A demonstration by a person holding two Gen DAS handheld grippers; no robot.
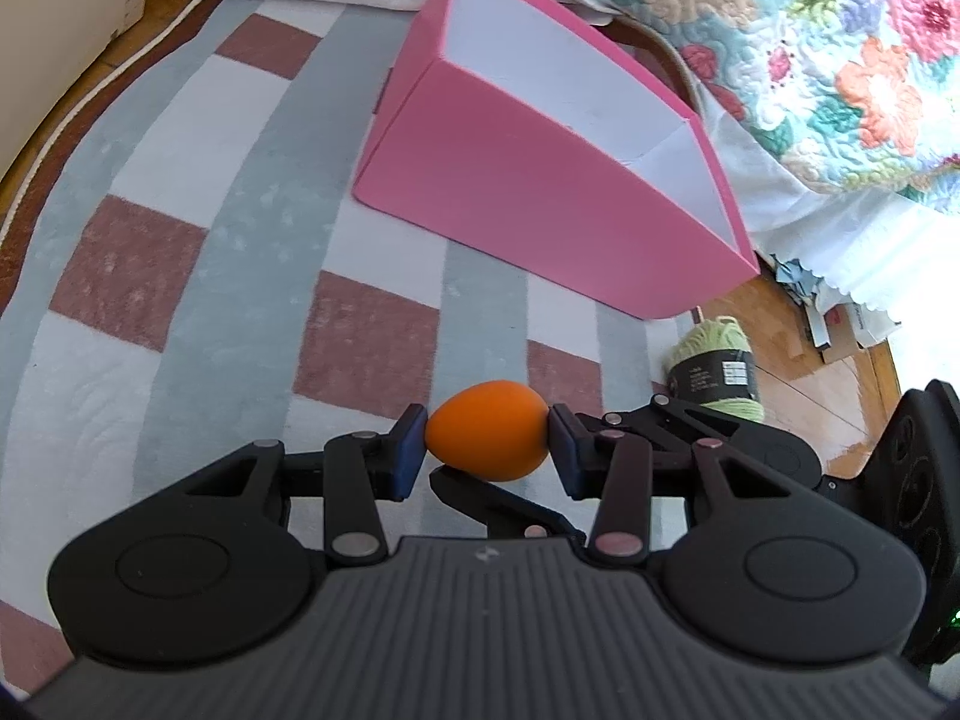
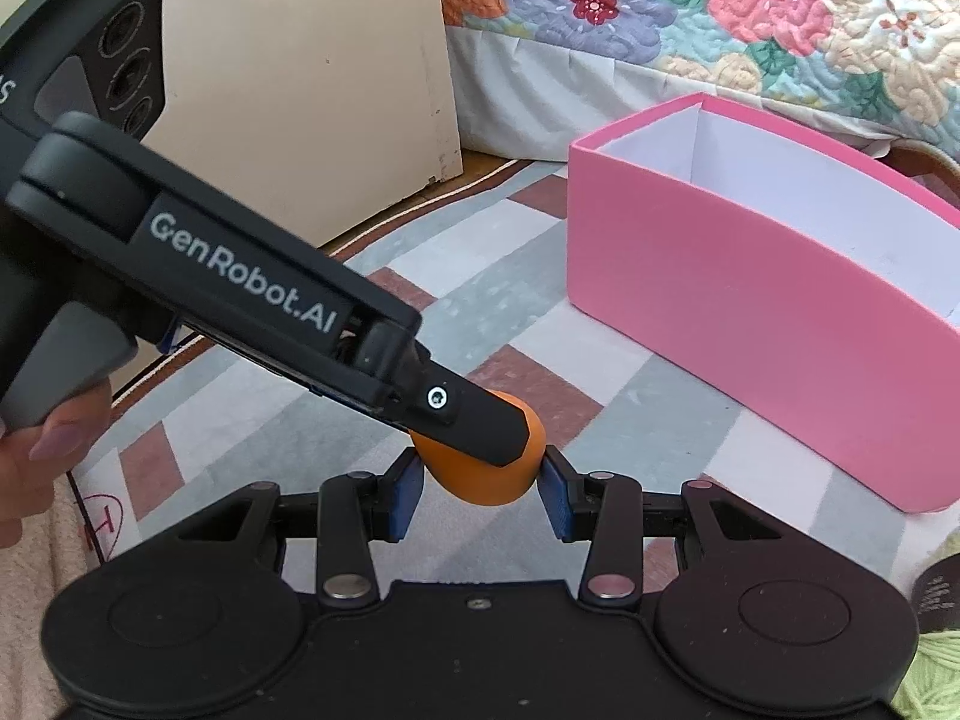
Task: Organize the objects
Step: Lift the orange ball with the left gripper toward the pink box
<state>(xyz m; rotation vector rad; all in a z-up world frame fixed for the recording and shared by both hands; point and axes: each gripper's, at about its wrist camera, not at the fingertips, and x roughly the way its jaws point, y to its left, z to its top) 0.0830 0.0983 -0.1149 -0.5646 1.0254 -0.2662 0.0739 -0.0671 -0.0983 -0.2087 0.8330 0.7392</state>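
An orange egg-shaped object (image 1: pixel 487 429) is pinched between the blue pads of my left gripper (image 1: pixel 487 450), above the checked rug. The right wrist view shows the same egg (image 2: pixel 474 483) also clamped between the pads of my right gripper (image 2: pixel 480 492). The two grippers cross at it: one black finger (image 2: pixel 468 414) of the left gripper lies over the egg's top, and a right-gripper finger (image 1: pixel 480 495) shows under the egg. An open pink box (image 1: pixel 540 198) with a white inside stands beyond, to the right (image 2: pixel 750 312).
A ball of pale green yarn (image 1: pixel 714 369) with a black label lies near the box corner on the wood floor. A bed with a floral quilt (image 1: pixel 810 30) borders the rug (image 1: pixel 180 240) behind. A cream cabinet (image 2: pixel 300 90) stands at the left. A person's hand (image 2: pixel 36 456) grips the left handle.
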